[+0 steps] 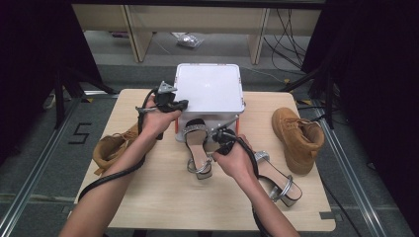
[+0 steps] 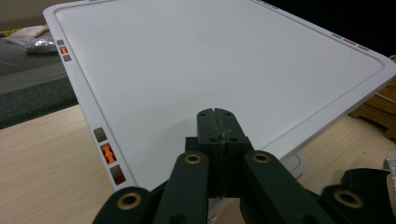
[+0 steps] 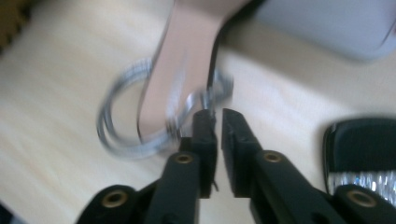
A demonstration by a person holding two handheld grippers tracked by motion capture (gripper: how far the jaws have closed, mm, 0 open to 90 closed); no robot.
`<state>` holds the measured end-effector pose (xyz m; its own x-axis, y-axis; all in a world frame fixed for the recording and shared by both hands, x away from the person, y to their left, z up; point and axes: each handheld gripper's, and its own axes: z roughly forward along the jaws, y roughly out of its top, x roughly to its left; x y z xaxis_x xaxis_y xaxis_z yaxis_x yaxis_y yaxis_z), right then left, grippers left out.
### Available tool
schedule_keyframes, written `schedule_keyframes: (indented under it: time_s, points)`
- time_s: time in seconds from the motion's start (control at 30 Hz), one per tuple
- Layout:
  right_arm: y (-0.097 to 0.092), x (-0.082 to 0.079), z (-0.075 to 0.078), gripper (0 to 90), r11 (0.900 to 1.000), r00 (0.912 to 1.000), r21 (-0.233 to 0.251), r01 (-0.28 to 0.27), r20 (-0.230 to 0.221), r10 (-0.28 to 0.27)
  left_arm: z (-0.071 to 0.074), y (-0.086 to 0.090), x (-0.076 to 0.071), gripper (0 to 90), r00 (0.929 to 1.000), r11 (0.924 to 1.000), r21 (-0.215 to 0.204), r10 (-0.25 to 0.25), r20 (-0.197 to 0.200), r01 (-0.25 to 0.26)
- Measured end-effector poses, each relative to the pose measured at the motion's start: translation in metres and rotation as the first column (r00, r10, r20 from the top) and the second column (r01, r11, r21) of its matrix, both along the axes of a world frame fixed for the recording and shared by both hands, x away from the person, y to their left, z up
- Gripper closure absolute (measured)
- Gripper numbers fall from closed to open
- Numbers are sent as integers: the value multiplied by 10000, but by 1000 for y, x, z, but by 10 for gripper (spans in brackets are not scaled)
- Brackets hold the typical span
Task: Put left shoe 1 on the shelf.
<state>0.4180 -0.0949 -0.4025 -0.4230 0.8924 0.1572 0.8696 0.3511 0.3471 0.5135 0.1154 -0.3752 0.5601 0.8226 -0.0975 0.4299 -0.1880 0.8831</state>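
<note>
Left gripper (image 2: pixel 217 122) rests on the white plastic box lid (image 2: pixel 210 60), jaws pressed together. Right gripper (image 3: pixel 214 122) pinches the silver-strapped heeled sandal's (image 3: pixel 180 70) strap — next, probably boxing it.

From my remote seat I see a light wooden surface (image 1: pixel 163 197) standing on grey carpeted floor (image 1: pixel 34 168), with a metal rail (image 1: pixel 29 182) running along each side. Black curtains (image 1: pixel 29 59) flank the space, and beyond stand pale wooden furniture legs (image 1: pixel 136 34) and loose cables (image 1: pixel 291 34).
</note>
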Motion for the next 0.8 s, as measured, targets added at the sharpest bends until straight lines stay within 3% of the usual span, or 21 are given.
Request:
schedule_keyframes:
  time_s: [0.1, 0.17, 0.23, 0.27, 0.43, 0.47, 0.63, 0.8]
  points:
    - [-8, -10, -10, 900, 9984, 9992, -419, -376, -151, 370, 0, 0, 0, 896, 10000, 10000, 29, -11, 0, 11]
    - [-11, -18, -18, 900, 9973, 9982, -426, -596, -135, 591, 0, 0, 0, 896, 10000, 10000, 59, -16, 14, 15]
    - [-11, -22, -21, 900, 9970, 9971, -295, -715, -300, 706, 0, -1, 0, 896, 10000, 10000, 74, -22, 18, 22]
    - [-10, -28, -29, 900, 9959, 9947, -205, -880, -558, 867, 0, -1, 0, 896, 10000, 10000, 77, -13, 33, 13]
    - [0, -36, -52, 889, 9862, 9841, 124, -1653, -631, 1658, -1, 1, -1, 896, 10000, 9999, 127, -51, 71, 50]
    - [3, -37, -56, 889, 9839, 9830, 267, -1769, -443, 1779, -1, 0, -1, 896, 10000, 10000, 32, -7, 96, 6]
    - [11, -37, -59, 889, 9818, 9821, 525, -1826, -369, 1847, 0, 1, -1, 897, 10000, 9998, 186, -23, 9, 23]
    - [14, -31, -67, 892, 9847, 9891, 962, -1455, -78, 1469, -2, 1, -2, 896, 9999, 9999, -91, 97, 53, -97]
